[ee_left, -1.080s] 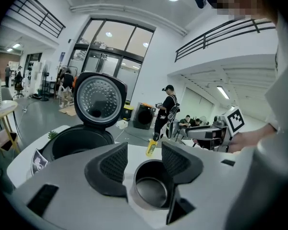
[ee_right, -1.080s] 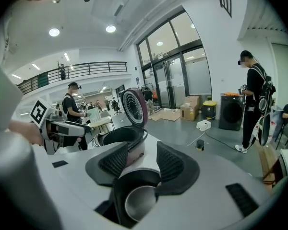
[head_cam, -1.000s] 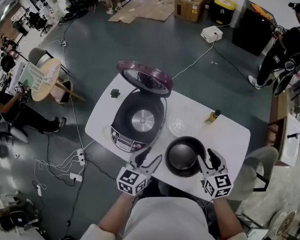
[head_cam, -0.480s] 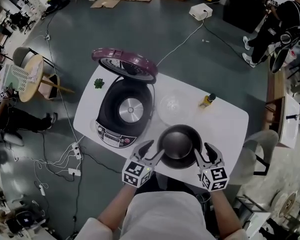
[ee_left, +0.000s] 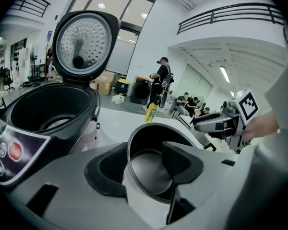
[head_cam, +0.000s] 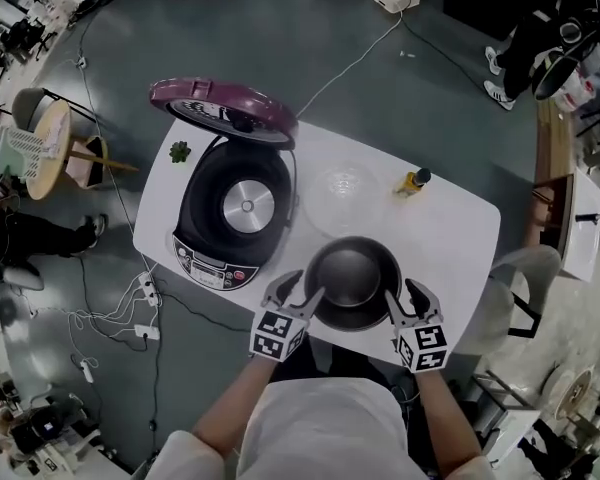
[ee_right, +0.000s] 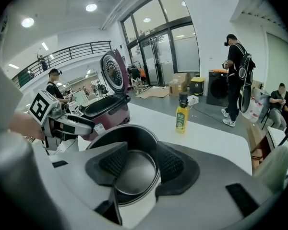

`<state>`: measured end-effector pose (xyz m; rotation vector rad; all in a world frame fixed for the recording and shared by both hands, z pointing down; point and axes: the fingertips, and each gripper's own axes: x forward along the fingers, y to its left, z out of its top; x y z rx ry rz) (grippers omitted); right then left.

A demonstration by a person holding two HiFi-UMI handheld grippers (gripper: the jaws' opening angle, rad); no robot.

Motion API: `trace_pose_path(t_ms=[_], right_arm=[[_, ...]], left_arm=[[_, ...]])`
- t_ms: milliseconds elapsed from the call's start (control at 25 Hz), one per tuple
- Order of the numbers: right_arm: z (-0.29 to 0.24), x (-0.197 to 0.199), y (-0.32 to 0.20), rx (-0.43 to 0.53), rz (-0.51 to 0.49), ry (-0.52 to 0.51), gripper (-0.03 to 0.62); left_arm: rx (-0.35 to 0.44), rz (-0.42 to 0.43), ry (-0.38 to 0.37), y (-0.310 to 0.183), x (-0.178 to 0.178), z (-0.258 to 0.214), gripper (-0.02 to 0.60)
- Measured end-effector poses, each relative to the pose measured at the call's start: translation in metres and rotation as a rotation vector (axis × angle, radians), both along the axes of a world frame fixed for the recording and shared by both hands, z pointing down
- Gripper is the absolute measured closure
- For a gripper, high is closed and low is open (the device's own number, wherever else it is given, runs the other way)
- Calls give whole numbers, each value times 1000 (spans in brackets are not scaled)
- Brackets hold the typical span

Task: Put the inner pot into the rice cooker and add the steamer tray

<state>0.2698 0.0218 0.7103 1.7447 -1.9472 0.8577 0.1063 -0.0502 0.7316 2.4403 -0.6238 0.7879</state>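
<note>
Black, round metal inner pot (head_cam: 352, 283) sat mouth-up on the white table (head_cam: 460, 248), just right of the dark, open-lidded rice cooker (head_cam: 235, 208) and nearer the person. Head view: the left gripper (head_cam: 300, 290) flanked its cooker side and the right gripper (head_cam: 405, 298) its far side, equally close; being round, it offered no long axis. Left gripper view: jaws were apart, the rim standing between them, unpinched. Right gripper view: same story, jaws spread astride the rim, pads not pressing. The clear steamer tray (head_cam: 345, 188) waited beside the cooker, beyond the pot.
</note>
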Motion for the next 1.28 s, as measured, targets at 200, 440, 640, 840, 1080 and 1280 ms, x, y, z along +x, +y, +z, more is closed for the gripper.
trace_pose_path(t_ms=[200,440,640,840,1080,1280], right_arm=[[27,7,4,-54,3,8,391],[58,11,6,-106,8,11,391],[83,7,10,-166,-21,18,391],[97,7,10,-208,-22,24,424],[101,9,12,-252,51,-26,519],[91,7,16,-250,69,-24,525]], left_arm=[[-38,-20,-43,2,-2,29,342],[-82,-27,-87,7,-4,58,342],[-116,-20,-126,13,-4,76,350],[-135,-28,-154,13,-5,83,413],[-133,-58,-194,13,-8,83,474],[-131,-76,-200,15,-11,74,488]])
